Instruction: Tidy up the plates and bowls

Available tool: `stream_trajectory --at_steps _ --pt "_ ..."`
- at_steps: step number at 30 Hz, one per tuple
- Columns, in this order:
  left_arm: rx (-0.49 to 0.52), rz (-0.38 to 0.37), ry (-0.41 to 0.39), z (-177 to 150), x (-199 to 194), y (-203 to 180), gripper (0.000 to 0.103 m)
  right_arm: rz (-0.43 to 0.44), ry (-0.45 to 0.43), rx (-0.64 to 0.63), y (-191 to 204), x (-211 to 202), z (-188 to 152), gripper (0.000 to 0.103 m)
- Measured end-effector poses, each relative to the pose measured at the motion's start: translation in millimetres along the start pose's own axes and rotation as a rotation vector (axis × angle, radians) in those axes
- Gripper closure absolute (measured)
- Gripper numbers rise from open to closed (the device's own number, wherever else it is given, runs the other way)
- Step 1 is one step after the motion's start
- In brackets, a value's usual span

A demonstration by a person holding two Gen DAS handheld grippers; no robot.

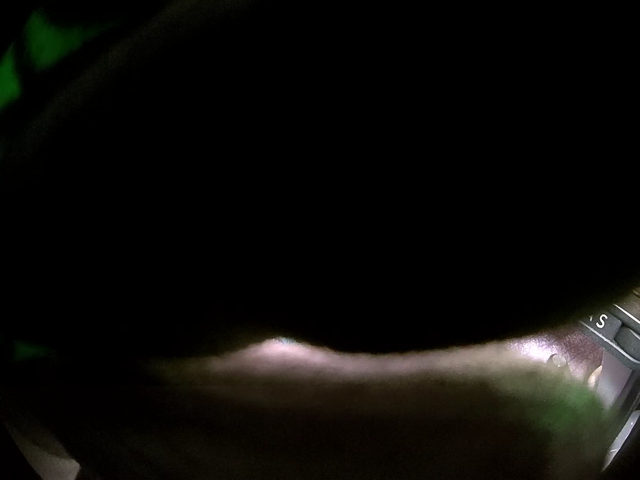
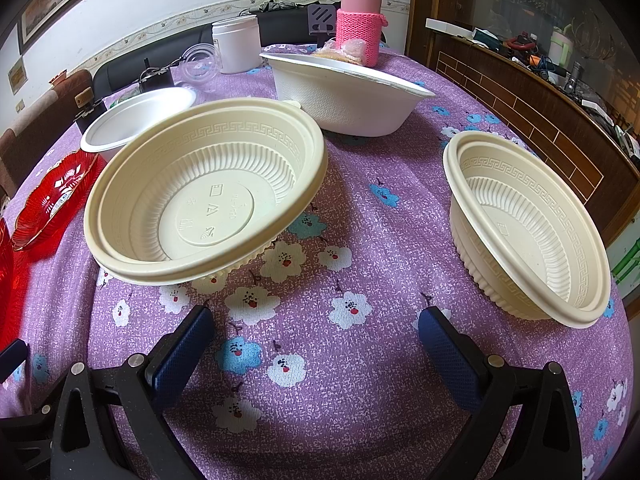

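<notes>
Jaws of right gripper (image 2: 316, 332) wide over tablecloth (image 2: 360, 240), between 2 cream bowls (image 2: 208, 188); left jaws' state unclear

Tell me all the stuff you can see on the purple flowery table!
cream bowls: 2, ribbed; one left-centre, one right
white bowls: 2; one far centre, one far left
red dishes: at least 1, clear red, left edge
flask: 1, pink, knitted sleeve, far centre
jar: 1, white, far side
tablecloth: 1, purple, flowers
right gripper: 1, black with blue pads, open, over cloth
left gripper: its camera is almost black; nothing tellable
</notes>
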State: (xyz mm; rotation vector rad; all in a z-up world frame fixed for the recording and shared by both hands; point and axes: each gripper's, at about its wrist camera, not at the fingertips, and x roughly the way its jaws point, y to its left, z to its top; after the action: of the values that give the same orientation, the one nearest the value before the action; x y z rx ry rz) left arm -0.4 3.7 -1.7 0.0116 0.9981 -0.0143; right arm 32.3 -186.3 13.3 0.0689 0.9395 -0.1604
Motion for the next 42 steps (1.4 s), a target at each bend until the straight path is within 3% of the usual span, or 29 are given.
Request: stream_trajectory --at_steps 42 --pt "-0.021 0.018 -0.001 9 4 -4 0.0 0.006 0.0 0.005 0 -1 -1 0.001"
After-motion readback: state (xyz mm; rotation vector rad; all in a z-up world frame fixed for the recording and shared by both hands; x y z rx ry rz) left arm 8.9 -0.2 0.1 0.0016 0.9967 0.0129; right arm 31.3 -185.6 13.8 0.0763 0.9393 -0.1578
